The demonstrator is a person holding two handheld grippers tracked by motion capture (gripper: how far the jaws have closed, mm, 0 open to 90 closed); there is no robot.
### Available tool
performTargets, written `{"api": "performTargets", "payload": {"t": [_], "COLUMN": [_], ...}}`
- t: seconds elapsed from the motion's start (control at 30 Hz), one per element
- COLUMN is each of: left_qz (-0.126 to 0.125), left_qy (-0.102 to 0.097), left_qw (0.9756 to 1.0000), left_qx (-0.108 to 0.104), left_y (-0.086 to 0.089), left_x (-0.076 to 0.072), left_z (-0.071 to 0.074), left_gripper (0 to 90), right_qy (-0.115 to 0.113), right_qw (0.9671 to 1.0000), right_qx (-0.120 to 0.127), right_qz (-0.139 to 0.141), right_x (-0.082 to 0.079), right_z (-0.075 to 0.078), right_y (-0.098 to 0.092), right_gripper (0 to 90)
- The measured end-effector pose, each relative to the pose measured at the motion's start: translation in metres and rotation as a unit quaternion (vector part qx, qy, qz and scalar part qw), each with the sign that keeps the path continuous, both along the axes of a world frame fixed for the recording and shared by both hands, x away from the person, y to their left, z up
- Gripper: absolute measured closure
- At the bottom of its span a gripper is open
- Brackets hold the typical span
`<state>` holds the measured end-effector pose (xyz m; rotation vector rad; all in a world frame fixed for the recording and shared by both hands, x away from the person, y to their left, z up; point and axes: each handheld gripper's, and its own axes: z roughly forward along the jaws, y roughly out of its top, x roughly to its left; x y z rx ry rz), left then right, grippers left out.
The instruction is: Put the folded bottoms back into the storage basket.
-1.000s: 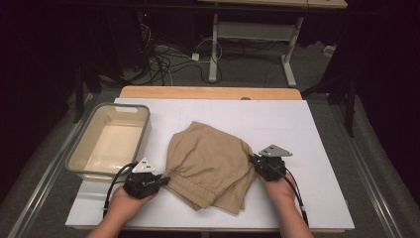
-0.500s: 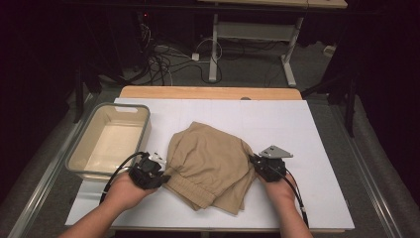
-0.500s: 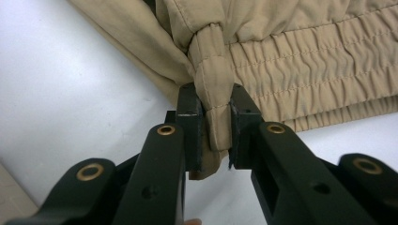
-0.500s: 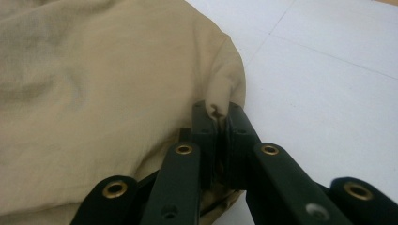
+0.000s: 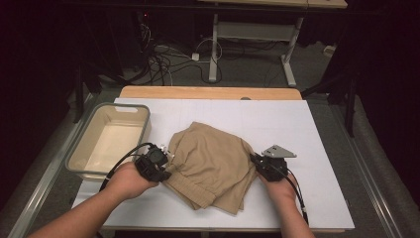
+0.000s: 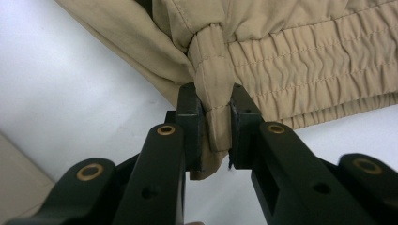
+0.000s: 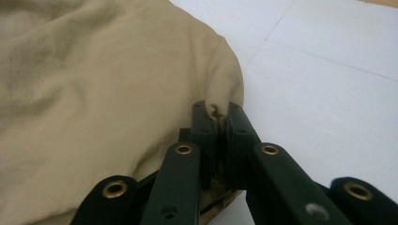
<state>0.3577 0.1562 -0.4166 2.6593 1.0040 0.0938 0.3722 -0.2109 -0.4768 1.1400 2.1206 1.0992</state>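
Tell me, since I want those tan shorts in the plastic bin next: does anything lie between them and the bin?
Nothing visible does. The shorts lie just right of the bin, with bare white tabletop between; the left gripper and right gripper each pinch an edge.

The bin (image 5: pixel 110 141) stands at nine o'clock of the shorts (image 5: pixel 210 166); bare board (image 5: pixel 277 119) lies open from twelve to three.

High view: overhead, facing forward-down, far. Gripper views: close along jaws. All share tan garment (image 5: pixel 210 171).
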Motion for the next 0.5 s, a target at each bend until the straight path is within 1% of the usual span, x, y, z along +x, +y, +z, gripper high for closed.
{"api": "performTargets", "payload": {"t": [0.03,0.13,0.2,0.27,0.37,0.43,0.5], "left_qz": [0.002,0.001,0.001,-0.001,-0.001,0.004,0.005], "left_qy": [0.002,0.003,-0.001,-0.005,-0.006,-0.003,0.000], "left_qw": [1.0000,0.9999,0.9999,0.9998,0.9996,0.9993,0.9990], "left_qx": [0.003,0.009,0.012,0.018,0.029,0.037,0.044], "left_y": [-0.001,-0.003,-0.003,-0.003,0.000,0.004,0.009], "left_x": [0.001,0.003,0.003,0.003,0.003,0.004,0.004], "left_z": [0.002,0.011,0.019,0.023,0.026,0.027,0.029], "left_gripper": [76.5,76.6,76.6,76.5,76.5,76.4,76.4], "right_qy": [0.002,-0.016,-0.024,-0.030,-0.044,-0.046,-0.047], "right_qw": [1.0000,0.9999,0.9997,0.9995,0.9989,0.9987,0.9985], "right_qx": [0.004,0.002,0.008,0.013,0.013,0.021,0.022], "right_qz": [-0.002,-0.002,-0.001,0.001,0.007,0.011,0.015], "right_x": [0.000,-0.001,0.000,0.001,0.003,0.004,0.006], "right_z": [0.001,0.005,0.011,0.018,0.026,0.029,0.031], "right_y": [0.000,0.000,0.001,0.004,0.010,0.015,0.020], "right_gripper": [86.6,86.5,86.5,86.5,86.5,86.6,86.6]}}
